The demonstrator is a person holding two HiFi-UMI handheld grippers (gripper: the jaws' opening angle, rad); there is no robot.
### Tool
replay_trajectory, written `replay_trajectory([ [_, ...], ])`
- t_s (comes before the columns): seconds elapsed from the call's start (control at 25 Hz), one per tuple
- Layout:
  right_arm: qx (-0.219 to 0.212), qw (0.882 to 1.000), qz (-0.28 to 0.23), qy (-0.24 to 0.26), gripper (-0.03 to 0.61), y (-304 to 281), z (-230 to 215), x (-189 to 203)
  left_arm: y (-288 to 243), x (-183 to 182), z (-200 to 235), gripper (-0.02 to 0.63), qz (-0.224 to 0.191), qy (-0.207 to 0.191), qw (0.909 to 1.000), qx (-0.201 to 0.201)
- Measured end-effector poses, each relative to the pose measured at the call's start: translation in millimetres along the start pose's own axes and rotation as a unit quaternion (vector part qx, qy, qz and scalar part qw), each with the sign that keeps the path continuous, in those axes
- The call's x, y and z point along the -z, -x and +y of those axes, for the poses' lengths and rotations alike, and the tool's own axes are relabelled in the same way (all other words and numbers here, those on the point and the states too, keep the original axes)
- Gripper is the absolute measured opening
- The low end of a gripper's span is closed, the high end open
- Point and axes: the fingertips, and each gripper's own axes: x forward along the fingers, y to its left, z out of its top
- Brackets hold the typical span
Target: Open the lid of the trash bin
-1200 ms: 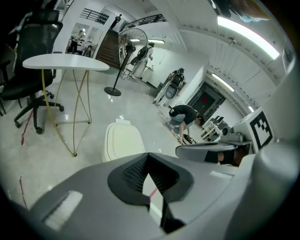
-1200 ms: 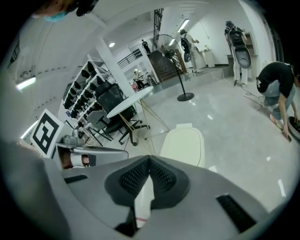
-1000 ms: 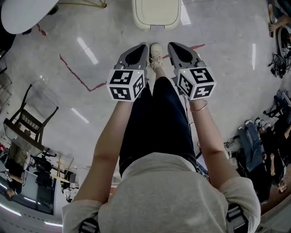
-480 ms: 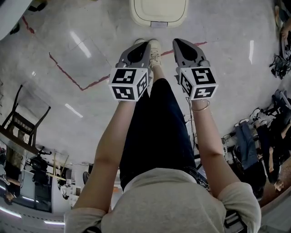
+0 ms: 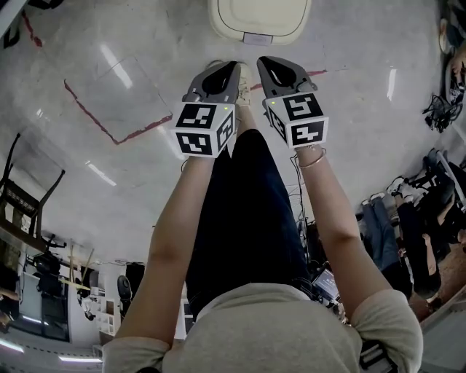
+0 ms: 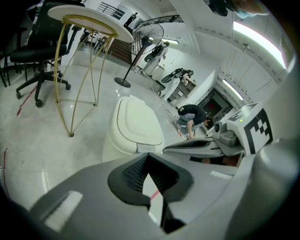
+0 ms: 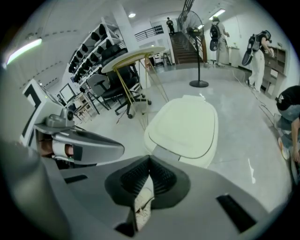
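Note:
A cream trash bin (image 5: 258, 18) stands on the floor just ahead, its lid down flat and a small grey tab (image 5: 255, 38) at its front edge. The bin shows in the left gripper view (image 6: 136, 124) and the right gripper view (image 7: 187, 124) too. My left gripper (image 5: 231, 67) and right gripper (image 5: 263, 62) are held side by side, short of the bin and not touching it. Both are shut with nothing between the jaws. A pale shoe (image 5: 244, 84) shows between them.
Red tape lines (image 5: 109, 120) mark the grey floor at the left. A round table on thin gold legs (image 6: 79, 61) and a black office chair (image 6: 33, 56) stand left of the bin. A floor fan (image 6: 140, 47) and people are farther back. Bags and clothes (image 5: 415, 226) lie at the right.
The bin has come closer at the top of the head view. My right gripper has shifted left, nearer the left one. The lid stays down.

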Motion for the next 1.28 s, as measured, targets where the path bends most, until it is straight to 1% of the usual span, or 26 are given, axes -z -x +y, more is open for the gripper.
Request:
replay_trajectory([
  [0.16,0.016,1.000,0.002,0.003,0.008,-15,-9,-5,-3,7,3,0.009,-0.004,0.008,1.0000,0.002],
  [0.32,0.039,0.999,0.001,0.005,0.008,-28,-21,-8,-10,6,8,0.009,-0.013,0.012,0.9998,0.000],
  [0.48,0.050,0.999,0.002,-0.018,0.008,-35,-35,-3,-19,4,7,0.009,-0.023,0.009,0.9997,0.006],
  [0.68,0.050,0.998,0.011,-0.039,0.008,-40,-40,2,-24,0,6,0.009,-0.028,0.008,0.9995,0.011],
  [0.92,0.048,0.997,0.007,-0.058,0.008,-45,-39,3,-25,4,12,0.009,-0.019,0.002,0.9997,0.012],
  [1.16,0.063,0.997,-0.003,-0.051,0.008,-49,-36,7,-19,2,15,0.009,-0.010,-0.004,0.9999,0.007],
  [1.28,0.059,0.996,0.003,-0.059,0.008,-50,-36,9,-15,-3,17,0.009,-0.014,-0.003,0.9999,0.005],
])
